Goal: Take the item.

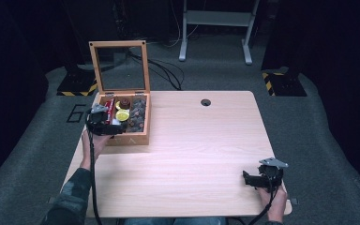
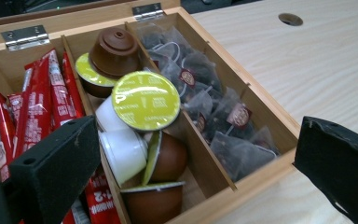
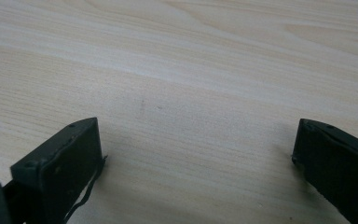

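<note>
An open wooden box (image 1: 140, 136) with a glass-paned lid (image 1: 120, 65) stands at the table's left rear. Its compartments hold red sachets (image 2: 37, 102), brown and white coffee capsules with green foil tops (image 2: 145, 100), and dark tea bags (image 2: 214, 112). My left gripper (image 1: 115, 127) hovers open over the box's near left side, jaws wide apart above the sachets and capsules (image 2: 196, 149), holding nothing. My right gripper (image 1: 248, 179) rests open near the table's front right corner, jaws spread over bare wood (image 3: 196, 144).
The light wooden table (image 1: 197, 140) has a round cable hole (image 1: 206, 102) at its rear middle. Grey floor with cables and a white stand (image 1: 215, 28) lie behind the table. Dark curtains and striped-base stands flank both sides.
</note>
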Action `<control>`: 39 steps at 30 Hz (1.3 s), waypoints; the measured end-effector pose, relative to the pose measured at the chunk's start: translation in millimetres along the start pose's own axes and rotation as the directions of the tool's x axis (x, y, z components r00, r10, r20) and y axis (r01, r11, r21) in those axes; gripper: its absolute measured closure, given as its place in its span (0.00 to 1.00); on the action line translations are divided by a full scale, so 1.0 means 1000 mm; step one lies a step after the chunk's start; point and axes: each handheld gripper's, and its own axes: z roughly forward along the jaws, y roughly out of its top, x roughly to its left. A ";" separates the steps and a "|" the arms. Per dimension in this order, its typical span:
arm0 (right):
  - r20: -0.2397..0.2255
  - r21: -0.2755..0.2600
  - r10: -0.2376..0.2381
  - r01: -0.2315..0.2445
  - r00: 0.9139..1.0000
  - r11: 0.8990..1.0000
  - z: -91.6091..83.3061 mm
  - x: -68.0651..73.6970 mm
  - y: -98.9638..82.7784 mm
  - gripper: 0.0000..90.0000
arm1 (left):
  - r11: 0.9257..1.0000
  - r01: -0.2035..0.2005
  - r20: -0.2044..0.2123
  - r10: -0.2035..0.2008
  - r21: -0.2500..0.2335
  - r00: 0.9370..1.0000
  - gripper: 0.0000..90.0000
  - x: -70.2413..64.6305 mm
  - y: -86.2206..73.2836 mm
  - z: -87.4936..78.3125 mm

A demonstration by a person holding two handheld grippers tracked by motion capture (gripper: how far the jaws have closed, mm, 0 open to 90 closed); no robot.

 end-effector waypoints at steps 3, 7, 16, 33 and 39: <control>0.000 0.000 0.002 -0.002 1.000 1.000 0.000 0.000 0.000 0.01 | 1.000 0.011 -0.018 -0.011 -0.003 1.000 0.00 0.004 0.003 0.003; 0.002 0.000 0.000 0.000 1.000 1.000 0.000 0.000 0.000 0.01 | 0.999 0.037 -0.021 -0.037 -0.004 0.999 0.00 0.008 0.008 0.009; 0.002 -0.002 -0.003 0.003 1.000 1.000 0.000 0.000 0.000 0.01 | 0.999 0.044 -0.034 -0.043 0.028 0.999 0.00 0.012 0.018 0.029; -0.002 -0.008 -0.007 0.007 1.000 1.000 0.000 0.000 0.000 0.02 | 0.996 0.055 -0.116 -0.046 0.077 0.992 0.10 0.023 0.021 0.059; -0.002 -0.009 -0.007 0.007 1.000 1.000 0.000 0.000 0.000 0.02 | 0.995 0.046 -0.121 -0.035 0.087 0.992 0.18 0.017 0.020 0.069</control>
